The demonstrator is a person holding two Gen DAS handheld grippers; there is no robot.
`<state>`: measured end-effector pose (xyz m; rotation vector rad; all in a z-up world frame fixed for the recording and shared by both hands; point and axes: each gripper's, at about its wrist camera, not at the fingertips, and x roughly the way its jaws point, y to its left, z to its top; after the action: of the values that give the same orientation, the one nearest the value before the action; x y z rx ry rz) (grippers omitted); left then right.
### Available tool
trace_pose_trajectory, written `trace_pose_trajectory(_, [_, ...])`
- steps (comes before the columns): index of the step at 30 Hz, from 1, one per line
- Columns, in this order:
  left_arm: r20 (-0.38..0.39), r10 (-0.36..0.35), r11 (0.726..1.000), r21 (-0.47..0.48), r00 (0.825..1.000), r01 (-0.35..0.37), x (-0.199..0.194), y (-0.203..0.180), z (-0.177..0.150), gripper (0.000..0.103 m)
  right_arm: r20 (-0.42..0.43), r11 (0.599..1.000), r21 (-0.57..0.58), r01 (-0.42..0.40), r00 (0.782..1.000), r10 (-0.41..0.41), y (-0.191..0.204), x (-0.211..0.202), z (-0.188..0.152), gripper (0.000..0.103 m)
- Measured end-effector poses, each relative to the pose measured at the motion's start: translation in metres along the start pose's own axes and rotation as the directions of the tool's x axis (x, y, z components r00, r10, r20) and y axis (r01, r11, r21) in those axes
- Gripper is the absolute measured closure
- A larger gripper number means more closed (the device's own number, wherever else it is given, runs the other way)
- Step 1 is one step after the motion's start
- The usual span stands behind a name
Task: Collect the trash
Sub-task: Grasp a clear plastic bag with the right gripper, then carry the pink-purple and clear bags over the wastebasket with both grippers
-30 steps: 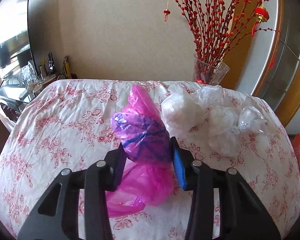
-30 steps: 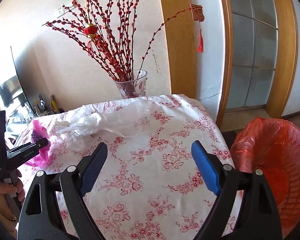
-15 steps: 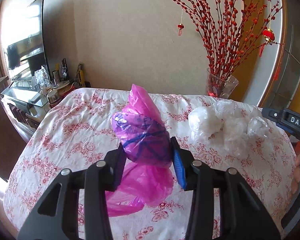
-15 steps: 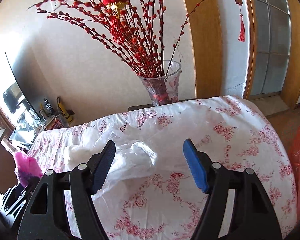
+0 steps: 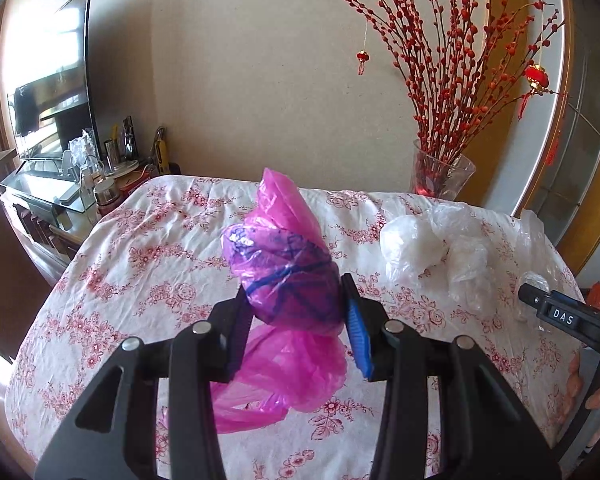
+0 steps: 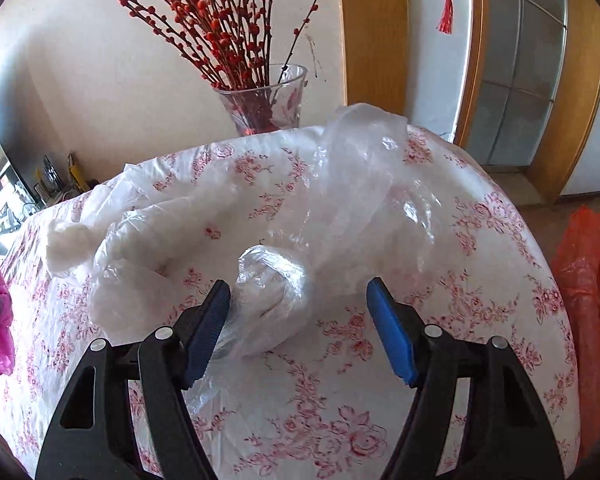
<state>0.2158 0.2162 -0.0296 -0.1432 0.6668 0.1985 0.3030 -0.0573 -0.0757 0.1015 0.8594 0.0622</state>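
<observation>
- Crumpled clear plastic bag (image 6: 272, 300) lying on floral tablecloth (image 6: 480, 280), between right gripper (image 6: 300, 324) jaws, touching only the left pad.
- Jaws just narrowing, gaping wide, gripping nothing yet.
- Left gripper (image 5: 296, 328) clamping wadded pink plastic bag (image 5: 288, 280) above cloth.
- Needing centring on the knot, pressing low, squeezing fully before lifting toward orange-lined bin (image 6: 588, 300).

Left pad (image 5: 242, 332) is largely covered by the pink bag (image 5: 288, 280); contact on that side cannot be confirmed. The right gripper (image 5: 560, 316) is cut off at the left wrist view's edge, as is the hand (image 5: 598, 398). The orange bin (image 6: 592, 300) runs off frame. Shelf clutter (image 5: 112, 168) beside the TV (image 5: 48, 80) is too small to identify.
</observation>
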Motion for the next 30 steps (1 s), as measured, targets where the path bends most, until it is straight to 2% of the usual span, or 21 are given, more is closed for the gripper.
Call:
trace_pose_trajectory(3, [-0.002, -0.004, 1.0, 0.006, 1.0, 0.004, -0.001, -0.003, -0.001, 0.061, -0.017, 1.0, -0.007, 0.003, 1.0, -0.003, -0.005, -0.002, -0.005, 0.034])
trace_pose_trajectory(6, [-0.001, -0.014, 1.0, 0.009, 1.0, 0.014, -0.004, -0.008, -0.001, 0.061, -0.027, 0.999, -0.035, -0.006, 1.0, 0.006, -0.008, -0.006, -0.01, 0.057])
trace_pose_trajectory(7, [0.001, -0.017, 1.0, 0.011, 1.0, 0.017, -0.006, -0.01, -0.001, 0.061, -0.03, 0.999, -0.05, -0.012, 0.999, 0.01, -0.009, -0.008, -0.01, 0.068])
trace_pose_trajectory(11, [0.007, -0.034, 0.999, 0.021, 0.999, 0.034, -0.012, -0.019, -0.001, 0.061, -0.033, 0.998, -0.053, -0.021, 0.999, 0.019, -0.022, -0.021, -0.017, 0.084])
trace_pose_trajectory(20, [0.011, -0.089, 0.994, 0.057, 0.996, 0.089, -0.023, -0.05, -0.005, 0.061, 0.028, 0.999, -0.029, -0.04, 0.999, 0.041, -0.074, -0.072, -0.041, 0.091])
trace_pose_trajectory(30, [0.002, -0.172, 0.979, 0.114, 0.985, 0.171, -0.035, -0.104, -0.013, 0.061, 0.097, 0.997, 0.027, -0.076, 0.993, 0.073, -0.112, -0.117, -0.055, 0.093])
